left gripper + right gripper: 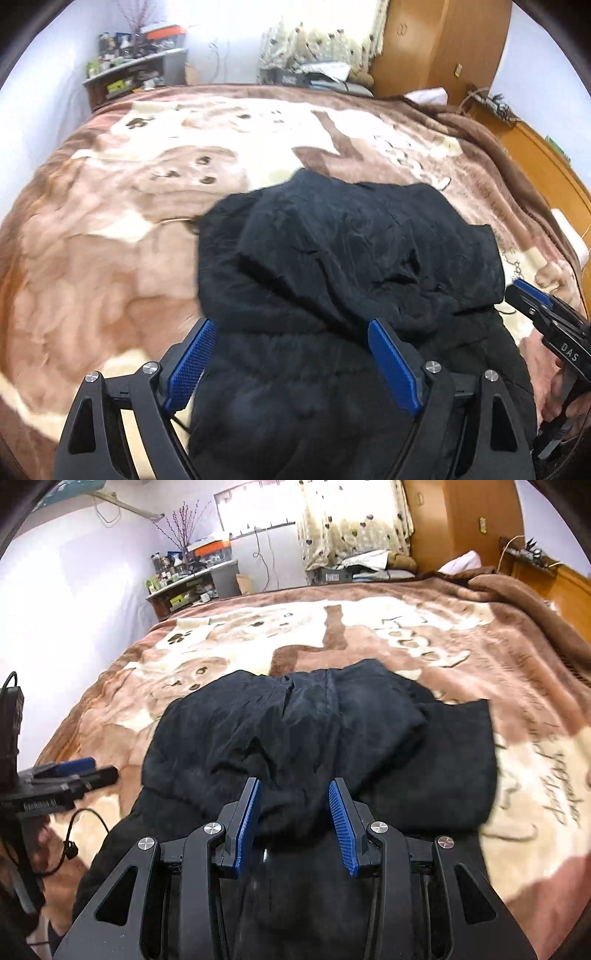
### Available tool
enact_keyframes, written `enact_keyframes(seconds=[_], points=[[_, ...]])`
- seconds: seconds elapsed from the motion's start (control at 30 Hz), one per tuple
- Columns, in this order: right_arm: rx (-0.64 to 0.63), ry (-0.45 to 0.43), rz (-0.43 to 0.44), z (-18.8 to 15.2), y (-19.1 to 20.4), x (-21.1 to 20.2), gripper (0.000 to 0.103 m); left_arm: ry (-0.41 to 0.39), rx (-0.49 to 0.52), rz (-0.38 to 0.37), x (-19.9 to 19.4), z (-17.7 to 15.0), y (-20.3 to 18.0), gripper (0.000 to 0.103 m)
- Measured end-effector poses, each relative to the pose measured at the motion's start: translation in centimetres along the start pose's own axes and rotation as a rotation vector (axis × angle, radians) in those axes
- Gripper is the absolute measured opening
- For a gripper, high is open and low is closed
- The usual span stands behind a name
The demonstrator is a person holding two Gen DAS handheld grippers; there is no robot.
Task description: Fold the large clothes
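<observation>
Both hand-held grippers, left (291,334) and right (295,788), gape over blurred black garment (351,258), near hem hidden.

Bare blanket (369,627) beyond black coat (314,731), cluttered shelf (192,587) far left, wardrobe (461,524) far right.

Daylight glares white through the window (258,506); both fisheye views bend at dark corners, with motion blur.

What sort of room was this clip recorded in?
Most likely a home bedroom. A black padded garment lies on a bed covered by a brown and cream plush blanket, with a tall orange-brown wooden wardrobe and a cluttered grey shelf unit beyond it.
</observation>
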State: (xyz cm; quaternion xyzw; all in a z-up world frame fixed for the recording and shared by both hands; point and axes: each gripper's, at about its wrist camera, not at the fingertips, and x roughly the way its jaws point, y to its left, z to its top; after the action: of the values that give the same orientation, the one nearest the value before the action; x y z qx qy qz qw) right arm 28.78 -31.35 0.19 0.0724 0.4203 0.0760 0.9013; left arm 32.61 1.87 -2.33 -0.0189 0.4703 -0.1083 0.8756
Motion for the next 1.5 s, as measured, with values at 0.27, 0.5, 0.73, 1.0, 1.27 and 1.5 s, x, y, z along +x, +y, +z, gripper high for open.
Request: enact_keyframes(seconds=[0.27, 0.5, 0.73, 1.0, 1.27, 1.5], points=[[0.013, -0.060, -0.042, -5.1, -0.8, -9.6, 0.039, -0.025, -0.045, 0.027, -8.2, -5.4, 3.0, 0.085], [0.082, -0.029, -0.096, -10.8, -3.6, -13.8, 0.041, 0.009, -0.075, 0.035, -11.8, -11.5, 5.5, 0.085], [0.159, 0.009, -0.168, -16.4, -7.0, -15.2, 0.047, 0.070, -0.083, 0.051, -11.1, -16.8, 6.7, 0.085], [0.226, 0.110, -0.196, -19.7, -9.9, -12.6, 0.058, 0.194, -0.114, -0.006, -6.0, -19.6, 6.3, 0.085], [0.317, 0.200, -0.166, -21.6, -12.5, -9.4, 0.068, 0.302, -0.196, -0.070, -2.2, -21.6, 5.8, 0.072], [0.329, 0.198, -0.114, -21.9, -11.8, -9.5, 0.028, 0.287, -0.104, -0.074, -2.9, -21.1, 2.9, 0.035]])
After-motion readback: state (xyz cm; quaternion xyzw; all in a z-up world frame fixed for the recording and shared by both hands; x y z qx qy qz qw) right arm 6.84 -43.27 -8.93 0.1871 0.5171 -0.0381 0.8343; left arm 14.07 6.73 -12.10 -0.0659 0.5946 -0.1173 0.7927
